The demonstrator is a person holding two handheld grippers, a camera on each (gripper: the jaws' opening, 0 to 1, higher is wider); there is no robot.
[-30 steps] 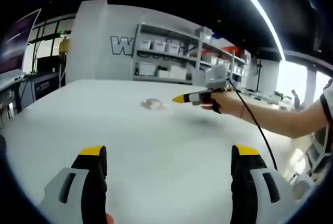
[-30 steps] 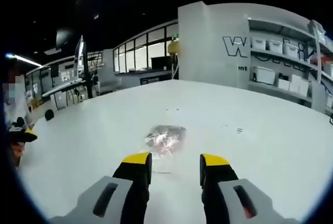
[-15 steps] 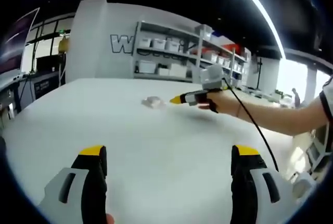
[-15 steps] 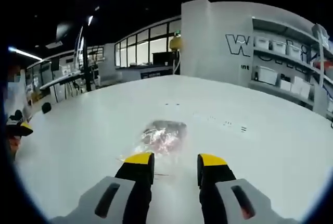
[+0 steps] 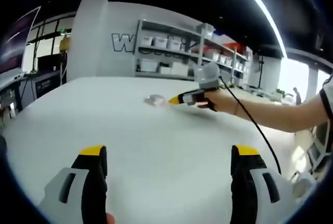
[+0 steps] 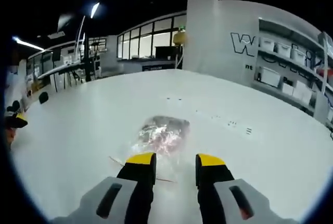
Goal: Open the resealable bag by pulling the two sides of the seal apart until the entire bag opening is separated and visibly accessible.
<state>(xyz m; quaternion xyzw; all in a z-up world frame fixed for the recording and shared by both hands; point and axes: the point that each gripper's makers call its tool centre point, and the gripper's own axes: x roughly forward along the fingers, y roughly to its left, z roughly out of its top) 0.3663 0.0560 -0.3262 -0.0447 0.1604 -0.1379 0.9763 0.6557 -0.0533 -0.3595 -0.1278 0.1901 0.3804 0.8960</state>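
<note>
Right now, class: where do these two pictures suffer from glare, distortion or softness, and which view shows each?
In the right gripper view, glare sparkles on the clear resealable bag, hiding its contents, and the white table bulges with fisheye curve. In the left gripper view, the ceiling light strip bows into an arc, a bright window washes out, and the bag looks small and soft beside the right gripper.

Over the last second the right gripper (image 6: pixel 174 160), grey-bodied with yellow-tipped black jaws, closes in on the small clear resealable plastic bag (image 6: pixel 160 134) lying on the white table (image 6: pixel 78 130). In the left gripper view its yellow tip (image 5: pixel 176 99) now nearly touches the bag (image 5: pixel 154 99). In the right gripper view the bag's near edge now sits between the 2 jaw tips, whose gap narrows slightly.
</note>
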